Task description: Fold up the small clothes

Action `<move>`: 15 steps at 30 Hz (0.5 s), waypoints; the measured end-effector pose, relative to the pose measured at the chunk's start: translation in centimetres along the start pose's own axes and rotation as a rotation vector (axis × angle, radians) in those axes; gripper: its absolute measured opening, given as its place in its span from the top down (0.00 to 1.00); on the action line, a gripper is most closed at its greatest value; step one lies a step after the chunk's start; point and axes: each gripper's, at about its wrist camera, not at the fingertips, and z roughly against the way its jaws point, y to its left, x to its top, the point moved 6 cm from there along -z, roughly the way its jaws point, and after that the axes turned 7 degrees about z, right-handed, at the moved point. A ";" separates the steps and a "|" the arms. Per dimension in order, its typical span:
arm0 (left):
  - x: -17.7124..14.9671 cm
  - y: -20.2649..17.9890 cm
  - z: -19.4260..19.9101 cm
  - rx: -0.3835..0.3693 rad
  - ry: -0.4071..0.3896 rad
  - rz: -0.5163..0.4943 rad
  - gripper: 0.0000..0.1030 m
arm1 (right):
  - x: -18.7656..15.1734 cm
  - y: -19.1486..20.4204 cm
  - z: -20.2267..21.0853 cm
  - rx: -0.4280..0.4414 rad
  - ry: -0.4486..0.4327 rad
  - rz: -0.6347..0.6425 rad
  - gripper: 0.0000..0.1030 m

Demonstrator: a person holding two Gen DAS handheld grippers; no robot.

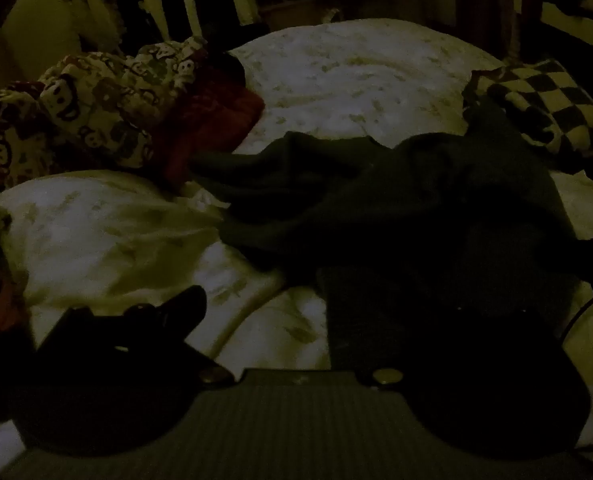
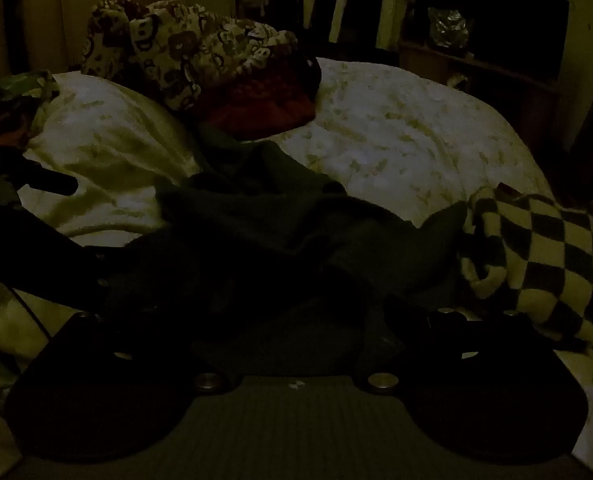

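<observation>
left gripper [image 1: 296,320] is seen with jaws spread wide, nothing pinched between them. its left finger [image 1: 184,304] is seen over bare bedding; the right finger is lost in the dark against the cloth, so contact cannot be told. right gripper [image 2: 296,320] is also held wide, nothing clamped, both fingers hard to separate from the dark fabric under them.

the dark garment [image 1: 396,208] is spread in a rumpled heap on the pale duvet [image 1: 336,80]. from the left jaws it lies ahead and to the right, its near edge reaching under the right finger. from the right jaws it lies straight ahead and a little left, filling the gap between the fingers, so the right gripper is judged the better centred on it. the long axis is judged to run diagonally, from the near right corner up toward the far left, where a narrower part (sleeve or leg, cannot be told) is stretched toward the red cloth [image 1: 212,128].

in the right wrist view the left gripper's dark body is seen at the left edge, close to the garment's left side.

other items are noted: a checkered knit [image 2: 536,256] just beside the garment's right end, possibly touching, and a monkey-print fabric [image 2: 176,52] piled behind the red cloth, well apart from the jaws.

folding is judged not yet begun; a grasp on the near hem is likely needed first.
</observation>
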 end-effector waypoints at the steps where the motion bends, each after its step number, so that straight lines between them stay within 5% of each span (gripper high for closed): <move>1: 0.0 0.1 0.0 -0.003 -0.001 -0.001 0.00 | 0.0 0.0 -0.1 -0.001 0.002 -0.002 0.00; 11: 0.0 0.1 0.6 -0.002 -0.035 -0.011 0.00 | 0.1 0.0 0.2 -0.014 -0.020 0.011 0.00; 12: 0.0 -0.3 0.3 -0.021 0.033 -0.006 0.00 | 0.1 0.0 0.2 -0.010 -0.023 0.008 0.00; 15: 0.0 -0.3 0.4 -0.023 0.033 -0.003 0.00 | 0.1 -0.1 0.2 0.000 -0.033 -0.007 0.00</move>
